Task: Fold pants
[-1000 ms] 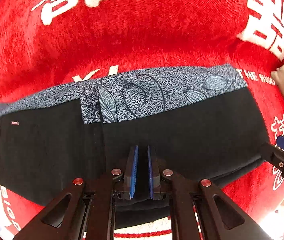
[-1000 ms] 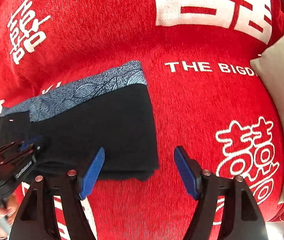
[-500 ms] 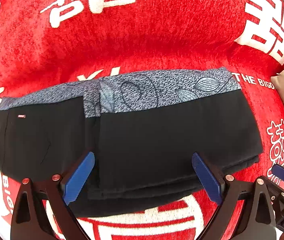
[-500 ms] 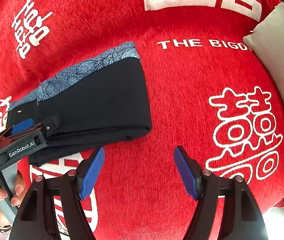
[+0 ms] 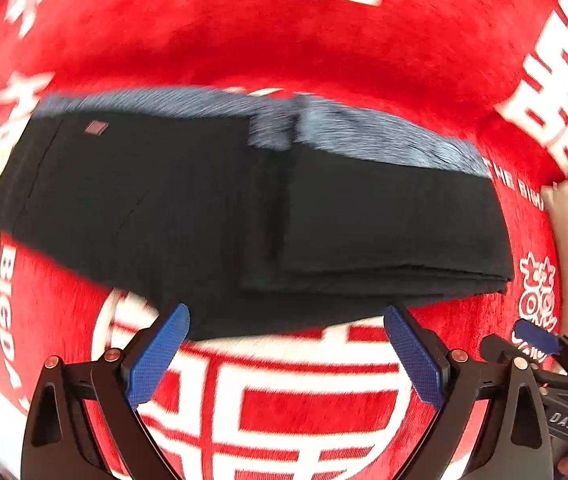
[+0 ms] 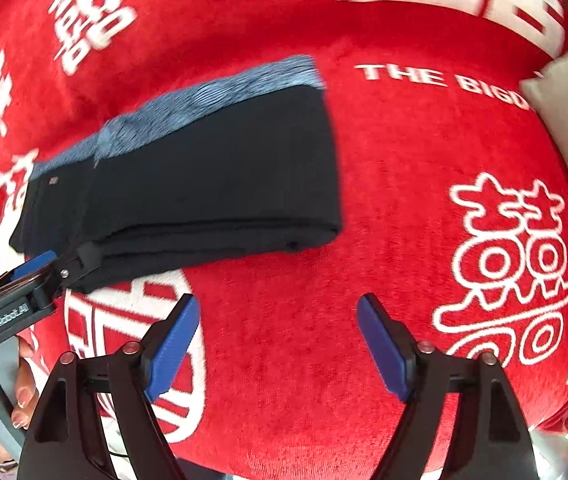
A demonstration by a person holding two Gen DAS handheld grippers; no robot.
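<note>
The folded black pants (image 5: 212,208) lie on the red blanket (image 5: 284,40), long axis running left to right. We hold the left gripper (image 5: 285,354) spread at their near edge; the right gripper (image 6: 278,344), also spread and empty, sits farther off.

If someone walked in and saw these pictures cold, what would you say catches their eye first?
Probably the bright red blanket with its big white characters, which fills both views. Next, the folded black pants with a grey patterned waistband, lying flat on it. Both tongs, left and right, hang open and empty near its front edge, and a cream pillow sits at the right.
</note>
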